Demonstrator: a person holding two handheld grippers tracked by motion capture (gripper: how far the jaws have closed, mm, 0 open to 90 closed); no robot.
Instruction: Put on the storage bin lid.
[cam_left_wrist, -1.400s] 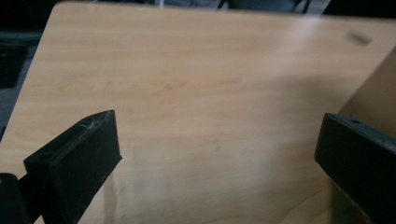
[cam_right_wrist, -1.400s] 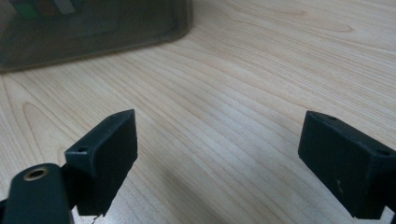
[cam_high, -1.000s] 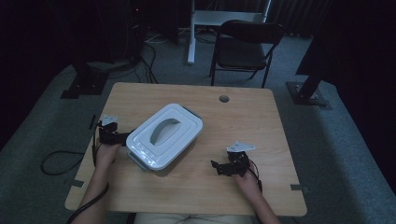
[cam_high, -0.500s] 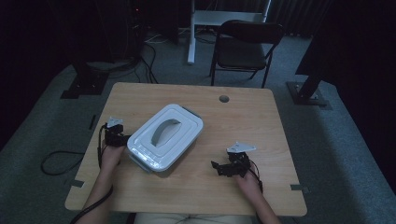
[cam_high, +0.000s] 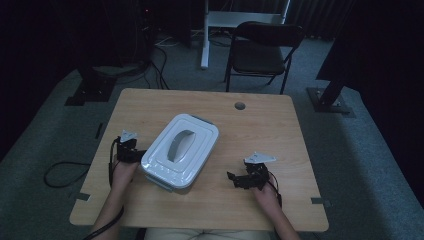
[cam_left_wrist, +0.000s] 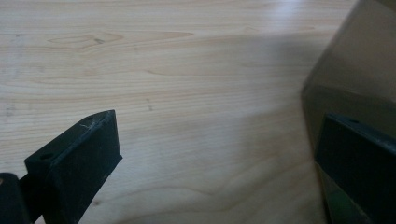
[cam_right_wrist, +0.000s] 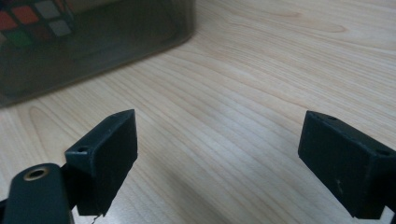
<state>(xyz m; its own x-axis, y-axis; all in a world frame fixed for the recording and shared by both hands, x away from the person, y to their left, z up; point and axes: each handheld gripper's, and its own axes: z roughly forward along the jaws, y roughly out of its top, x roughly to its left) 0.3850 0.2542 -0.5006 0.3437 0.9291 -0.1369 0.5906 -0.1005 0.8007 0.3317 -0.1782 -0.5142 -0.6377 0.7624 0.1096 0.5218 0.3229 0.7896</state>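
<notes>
Two grippers: each held in one hand, one at either side of the box, both low over the table (cam_high: 150, 107)
Left forearm: comes in from the bottom edge of the high view, cut off below the elbow, angled up toward the box's near left corner
Left gripper (cam_high: 131, 151): right against the box's left end in the high view; contact is too dim to confirm there
Left gripper jaws: spread wide in the left gripper view, one over bare wood, the other in front of the box's smoky wall, nothing between them
Box (cam_high: 180, 151): sits slantwise at the middle of the table, white lid with a grey handle (cam_high: 177, 145) on top; in the left gripper view only a corner of its dark translucent wall shows, cut off by the right edge
Cube (cam_right_wrist: 35, 18): coloured squares show through the tinted wall in the right gripper view, blurred and cropped at the top left
Right gripper (cam_high: 246, 178): well apart from the box, to its right, pointing left toward it
Right gripper jaws: wide apart, empty, bare wood between them
Right hand: behind the gripper, forearm cut off at the bottom edge
</notes>
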